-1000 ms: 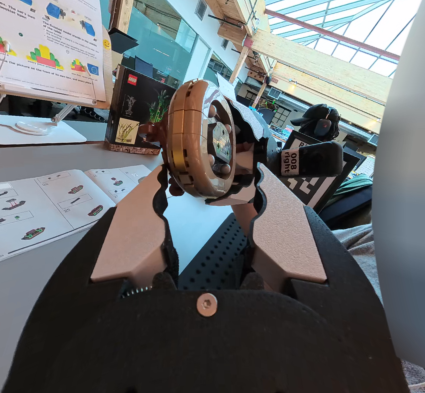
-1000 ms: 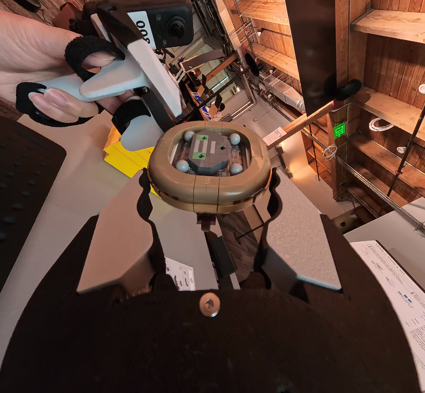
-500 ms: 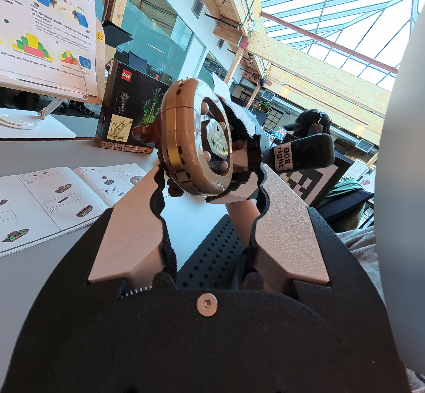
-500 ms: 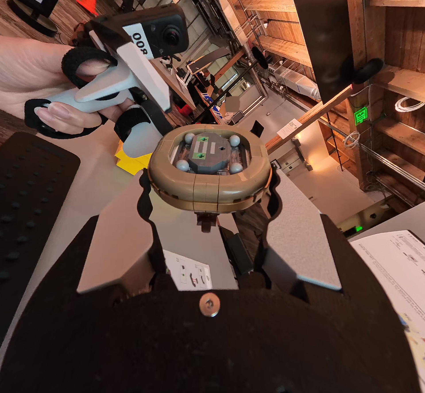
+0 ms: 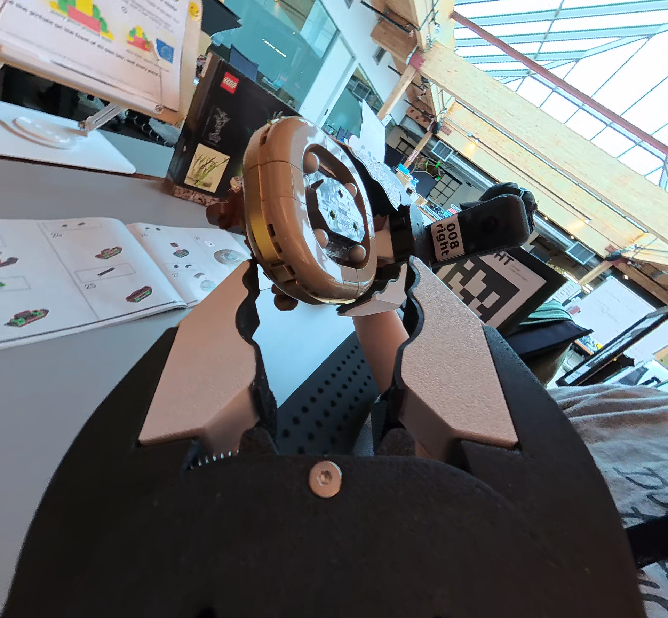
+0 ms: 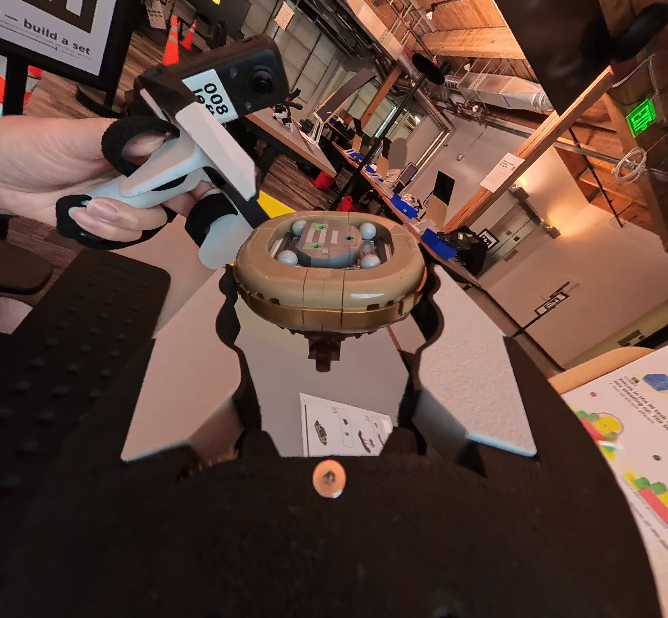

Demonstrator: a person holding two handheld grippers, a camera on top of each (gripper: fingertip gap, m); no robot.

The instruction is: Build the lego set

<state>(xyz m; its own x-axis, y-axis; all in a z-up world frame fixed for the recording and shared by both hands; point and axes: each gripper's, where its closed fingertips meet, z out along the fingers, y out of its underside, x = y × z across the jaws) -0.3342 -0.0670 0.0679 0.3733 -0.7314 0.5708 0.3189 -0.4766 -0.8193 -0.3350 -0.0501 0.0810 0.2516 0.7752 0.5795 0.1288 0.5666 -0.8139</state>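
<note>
Tan lego pot is clamped between the right gripper fingers by its rounded sides, held up off the table, open top showing a grey centre block and four pale balls; brown stub under its base. From the left wrist view the same pot sits tilted just past the left gripper, whose jaws are spread wide with nothing between them; one fingertip is close under the pot rim, contact unclear.

Printed stuff: black set box with a red logo patch and plant pictures stands at the table's far edge; instruction booklet lies open beside it, white pages with numbered steps; printed sheet with brick diagrams on a white stand; black-and-white marker board behind the right gripper. Each gripper's camera carries a white label.

Surface: grey table, black perforated pad near the edge. Room: timber beams, glass roof, long workbenches, orange cones, green exit sign.
</note>
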